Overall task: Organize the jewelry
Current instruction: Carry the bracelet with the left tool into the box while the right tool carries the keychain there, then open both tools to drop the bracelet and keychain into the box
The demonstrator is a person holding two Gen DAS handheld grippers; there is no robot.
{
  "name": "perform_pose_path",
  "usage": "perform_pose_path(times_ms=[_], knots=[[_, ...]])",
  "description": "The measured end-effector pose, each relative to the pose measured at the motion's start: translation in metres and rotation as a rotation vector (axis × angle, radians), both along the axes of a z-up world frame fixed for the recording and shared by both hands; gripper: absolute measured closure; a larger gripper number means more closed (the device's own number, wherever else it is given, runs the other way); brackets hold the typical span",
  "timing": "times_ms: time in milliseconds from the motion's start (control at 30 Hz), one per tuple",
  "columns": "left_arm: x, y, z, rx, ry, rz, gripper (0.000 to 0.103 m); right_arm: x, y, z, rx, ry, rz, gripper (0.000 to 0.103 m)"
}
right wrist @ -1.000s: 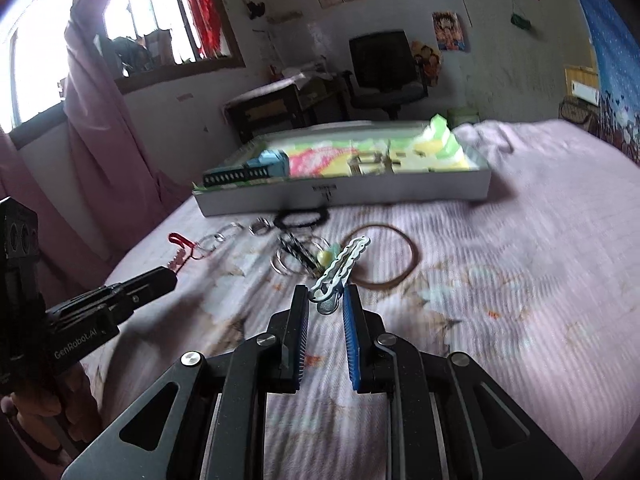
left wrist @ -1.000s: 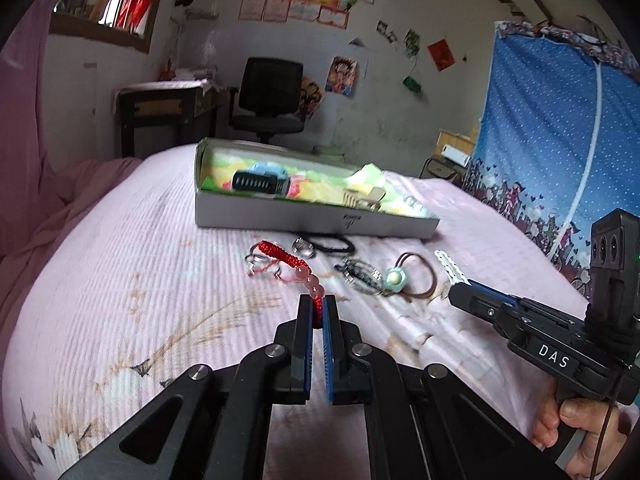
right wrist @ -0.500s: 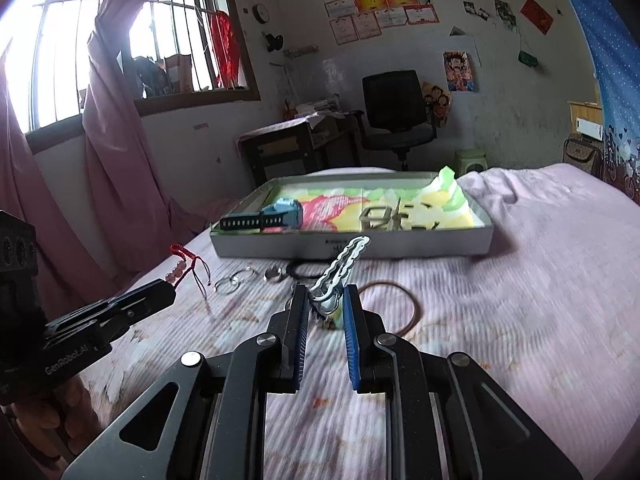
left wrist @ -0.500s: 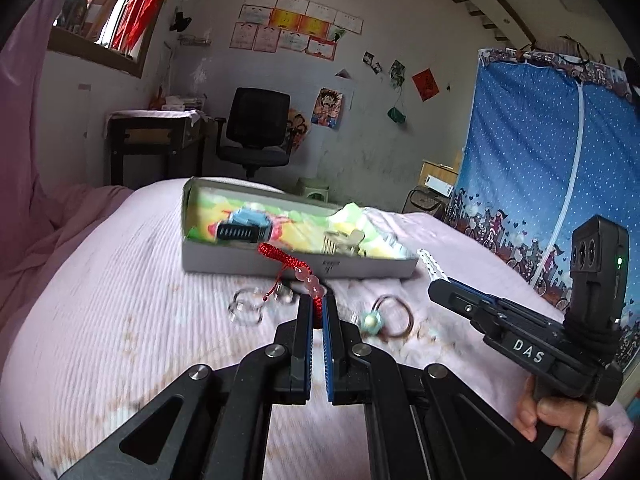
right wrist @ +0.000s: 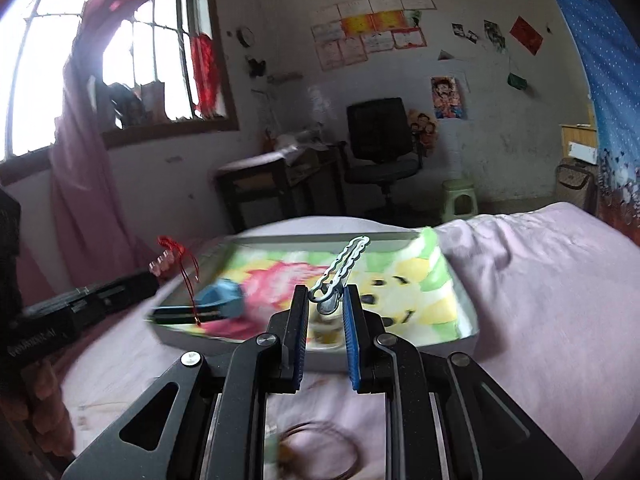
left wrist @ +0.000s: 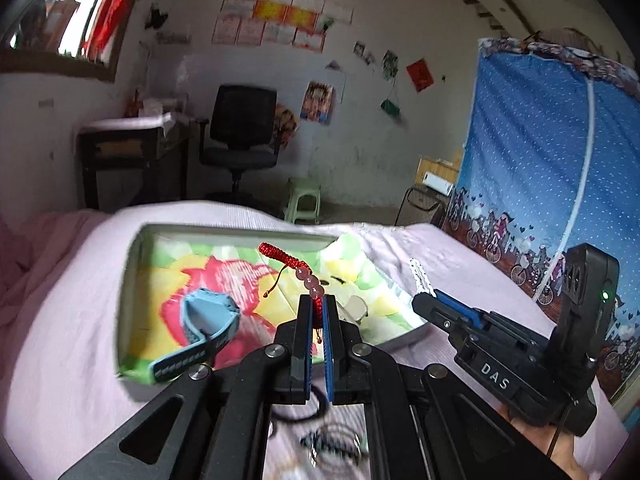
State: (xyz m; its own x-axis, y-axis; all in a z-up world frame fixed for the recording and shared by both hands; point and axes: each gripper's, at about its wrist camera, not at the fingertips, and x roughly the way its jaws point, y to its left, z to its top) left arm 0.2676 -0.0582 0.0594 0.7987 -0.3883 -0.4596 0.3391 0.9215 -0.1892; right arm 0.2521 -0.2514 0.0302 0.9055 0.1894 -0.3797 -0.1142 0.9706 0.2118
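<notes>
Two pieces of jewelry are riding in the air at once, one in each gripper, above a pale pink bedspread (right wrist: 540, 280). Over the left end of the shallow white box lined with bright floral paper (left wrist: 132, 264), the left gripper (left wrist: 318, 312) is clamping the red braided cord bracelet with pink beads (left wrist: 308, 280) between fully closed jaws, the cord arching up and away over the lining. Below it, a blue wristwatch with a dark strap (left wrist: 204, 320) is already lying near the box's left front corner. Further right, the right gripper (right wrist: 326, 304) is pinching the base of a silver-and-white chain-patterned hair clip (right wrist: 344, 264), jaws narrowly parted around it, so the clip is pointing up over the middle of the box. A thin brown ring-shaped bangle (right wrist: 320, 448) and other blurred pieces are lying on the bedspread by the box's front edge.

Judging by this, the carry-to-box step is in hand. The next move probably calls for lowering each piece onto a free patch of lining, clear of the watch, then parting the jaws and lifting away without dragging the cord.
</notes>
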Motion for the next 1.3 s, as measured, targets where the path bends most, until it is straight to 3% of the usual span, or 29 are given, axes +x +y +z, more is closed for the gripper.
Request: perform_pose_path(times_ms=[133,300,433,600,800,867,933,1000,1133,1200,1267,1300], knots=[[0.032,-0.005,-0.022,-0.016,0.122,0.023,0.098,0.027,-0.008,-0.013,0.020,0.076,-0.014,0.088],[0.051,-0.015,-0.044,0.075,0.198,0.030,0.098,0.050,-0.018,-0.034,0.059,0.166,-0.026,0.088],[0.060,-0.018,-0.056,0.099,0.275,0.039,0.098,0.060,-0.024,-0.049,0.104,0.221,-0.028,0.088],[0.061,-0.021,-0.058,0.106,0.296,0.037,0.098,0.066,-0.025,-0.059,0.127,0.253,-0.017,0.088],[0.055,-0.013,-0.058,0.061,0.308,0.048,0.098,0.066,-0.021,-0.060,0.116,0.265,-0.008,0.086],[0.048,-0.008,-0.055,0.042,0.296,0.049,0.097,0.064,-0.022,-0.058,0.115,0.260,-0.008,0.082],[0.041,-0.004,-0.052,0.033,0.285,0.051,0.095,0.057,-0.023,-0.054,0.107,0.241,-0.014,0.069],[0.033,-0.001,-0.048,0.030,0.270,0.058,0.093,0.050,-0.023,-0.048,0.096,0.214,-0.018,0.067],[0.014,0.007,-0.038,0.013,0.236,0.078,0.078,0.028,-0.021,-0.030,0.063,0.148,-0.023,0.063],[0.002,0.012,-0.033,0.006,0.212,0.094,0.065,0.016,-0.020,-0.021,0.053,0.110,-0.026,0.056],[-0.015,0.018,-0.027,-0.003,0.169,0.117,0.040,0.004,-0.020,-0.012,0.044,0.073,-0.022,0.052],[-0.022,0.021,-0.024,-0.008,0.148,0.127,0.036,-0.004,-0.019,-0.006,0.032,0.052,-0.023,0.049]])
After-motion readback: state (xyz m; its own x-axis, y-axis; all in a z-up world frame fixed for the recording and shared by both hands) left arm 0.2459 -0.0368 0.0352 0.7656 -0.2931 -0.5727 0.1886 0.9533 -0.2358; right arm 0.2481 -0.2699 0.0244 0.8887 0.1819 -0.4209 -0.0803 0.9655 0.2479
